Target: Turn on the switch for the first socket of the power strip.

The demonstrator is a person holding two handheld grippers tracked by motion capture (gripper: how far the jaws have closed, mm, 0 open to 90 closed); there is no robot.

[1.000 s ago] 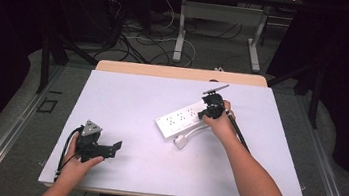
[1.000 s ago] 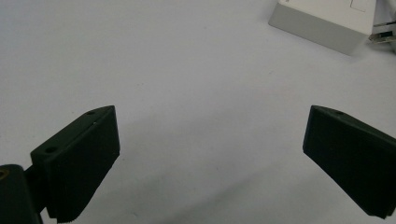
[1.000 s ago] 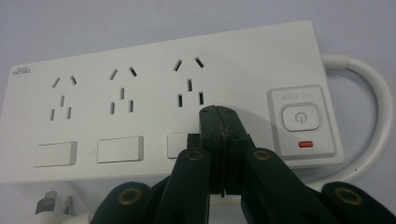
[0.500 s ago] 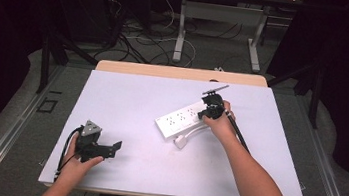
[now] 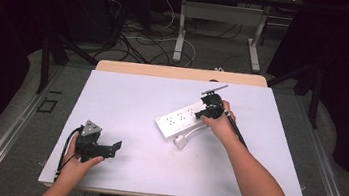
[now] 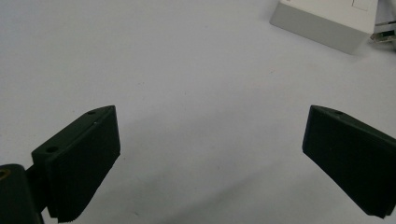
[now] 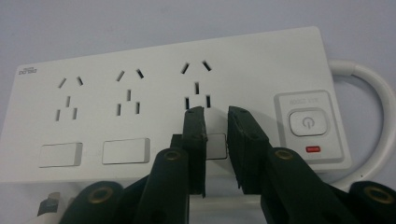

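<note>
A white power strip (image 5: 179, 121) lies slantwise on the table's right half. My right gripper (image 5: 201, 114) points down onto its right end. In the right gripper view my right gripper (image 7: 215, 114) stands over the third rocker switch (image 7: 217, 145), left of the power button (image 7: 306, 122). Its jaws have just been opening and stand a narrow gap apart, with nothing between them. My left gripper (image 5: 114, 148) rests near the front left of the table, held by a hand. In its own view my left gripper (image 6: 212, 114) is wide open over bare table, with a corner of the strip (image 6: 327, 21) far off.
The strip's white cable (image 7: 376, 98) loops off its right end, and a white plug (image 5: 180, 141) lies just in front of the strip. The white table top (image 5: 137, 98) ends in a wooden strip at the back. Desk legs and loose cables stand on the floor beyond.
</note>
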